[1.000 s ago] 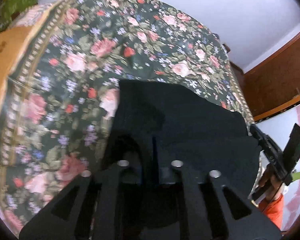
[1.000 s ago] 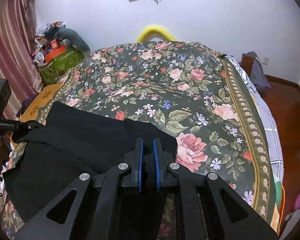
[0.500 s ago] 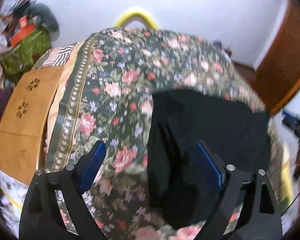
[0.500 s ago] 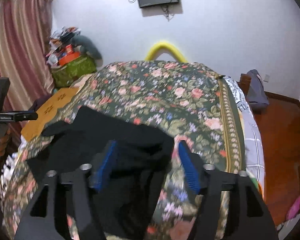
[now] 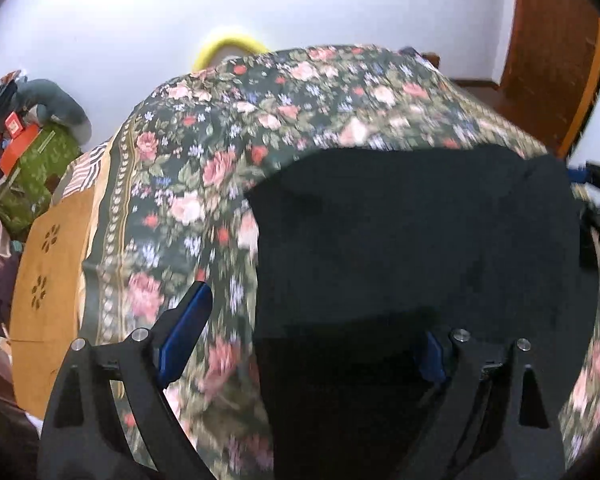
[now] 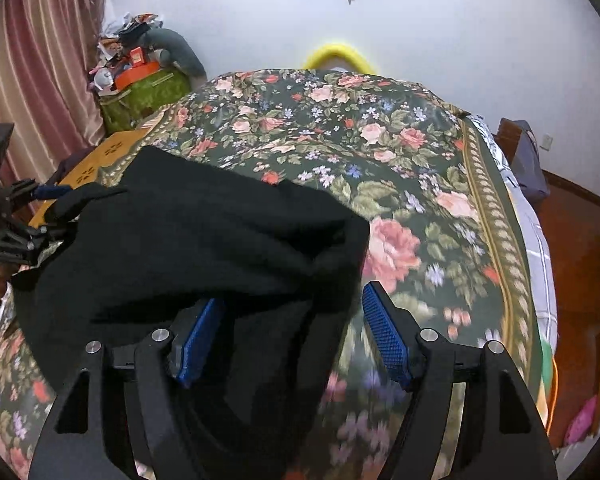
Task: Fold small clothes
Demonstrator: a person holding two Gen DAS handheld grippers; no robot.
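1. Garment (image 5: 412, 240), a black one, is lying on the floral bedspread (image 5: 220, 152) near the close edge of the bed, no longer pinched. A second ago both tongs were clamped on it; half a second ago they were spreading, and now both are standing wide apart.
2. Left tongs (image 5: 300, 344) are hanging open over the cloth's left border, one blue pad over flowers and the other over black fabric.
3. Right tongs (image 6: 292, 336) are gaping over the cloth's right border, where the fabric is bunching in a thick ridge (it looks doubled over there).
4. Judging from this, one fold is being finished and released; the ridge is probably needing a smoothing or a fresh grip for the next fold.
5. Room is looking generous: the far half of the bedspread is lying free beyond the cloth. Tighter spots are the orange wooden stand (image 5: 52, 264) off the left side and the bed's right border (image 6: 496, 216) dropping to the floor.
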